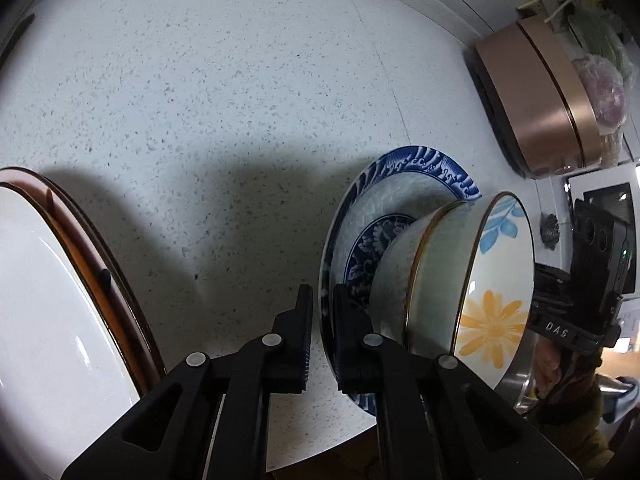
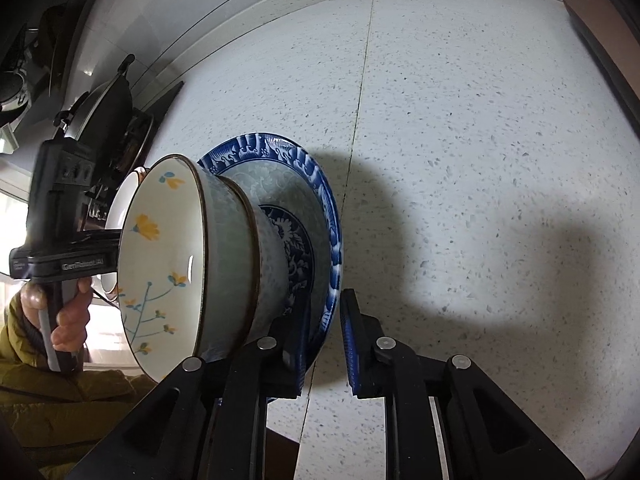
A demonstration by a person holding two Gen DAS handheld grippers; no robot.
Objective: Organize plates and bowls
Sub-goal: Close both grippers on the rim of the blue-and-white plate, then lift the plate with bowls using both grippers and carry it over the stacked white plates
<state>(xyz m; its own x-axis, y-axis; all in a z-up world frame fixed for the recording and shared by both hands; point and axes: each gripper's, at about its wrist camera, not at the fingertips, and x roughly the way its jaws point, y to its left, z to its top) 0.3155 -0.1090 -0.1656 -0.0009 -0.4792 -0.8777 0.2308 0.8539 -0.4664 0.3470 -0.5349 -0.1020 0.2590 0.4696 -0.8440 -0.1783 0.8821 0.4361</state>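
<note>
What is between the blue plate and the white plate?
Only bare speckled counter, seen in the left wrist view, between the blue plate and white plate.
</note>
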